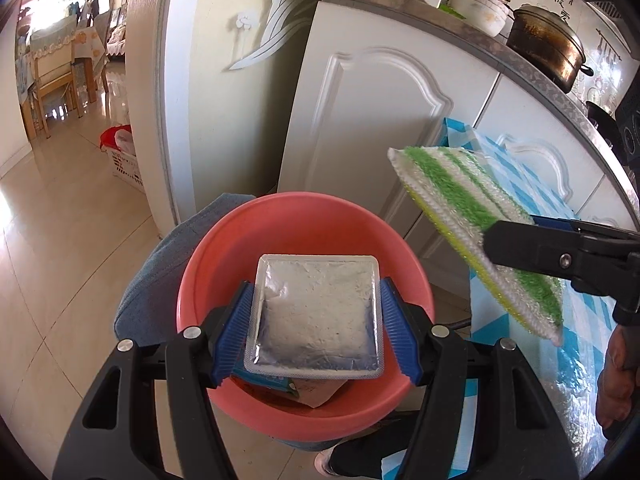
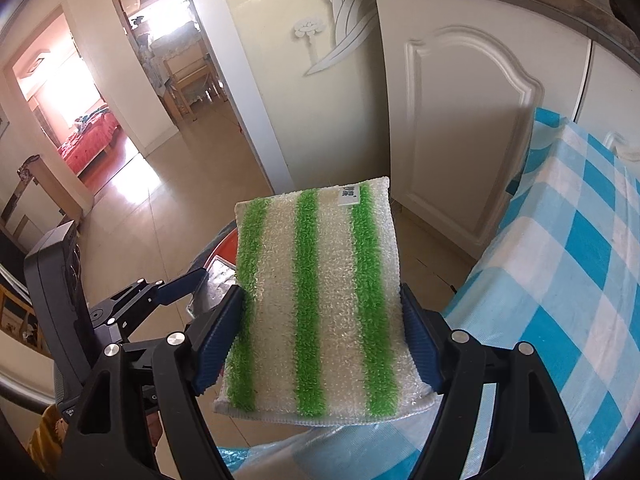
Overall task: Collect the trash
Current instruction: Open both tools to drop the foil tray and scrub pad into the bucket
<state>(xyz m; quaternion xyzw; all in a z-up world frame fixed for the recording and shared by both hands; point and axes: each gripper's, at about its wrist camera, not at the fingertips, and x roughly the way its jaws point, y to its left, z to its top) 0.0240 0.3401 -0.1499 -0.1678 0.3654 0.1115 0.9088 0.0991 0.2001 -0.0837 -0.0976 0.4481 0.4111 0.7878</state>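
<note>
In the left wrist view my left gripper (image 1: 316,332) is shut on a square foil-sealed tray (image 1: 316,312), held flat over a coral-red plastic basin (image 1: 224,256) on the floor. Paper packaging (image 1: 304,390) lies in the basin's bottom. My right gripper (image 2: 320,340) is shut on a green-and-white striped scrubbing sponge (image 2: 316,292). That sponge (image 1: 476,232) hangs to the right of the basin in the left wrist view, above its rim level. The left gripper (image 2: 208,280) and the foil tray's corner (image 2: 218,276) peek out behind the sponge in the right wrist view.
A table with a blue-and-white checked cloth (image 2: 560,280) stands at the right. White kitchen cabinets (image 1: 380,120) rise behind, with a pot (image 1: 548,52) and bowls on the counter. A blue-grey cloth (image 1: 156,280) lies under the basin. A red-and-white basket (image 1: 120,156) sits near the doorway.
</note>
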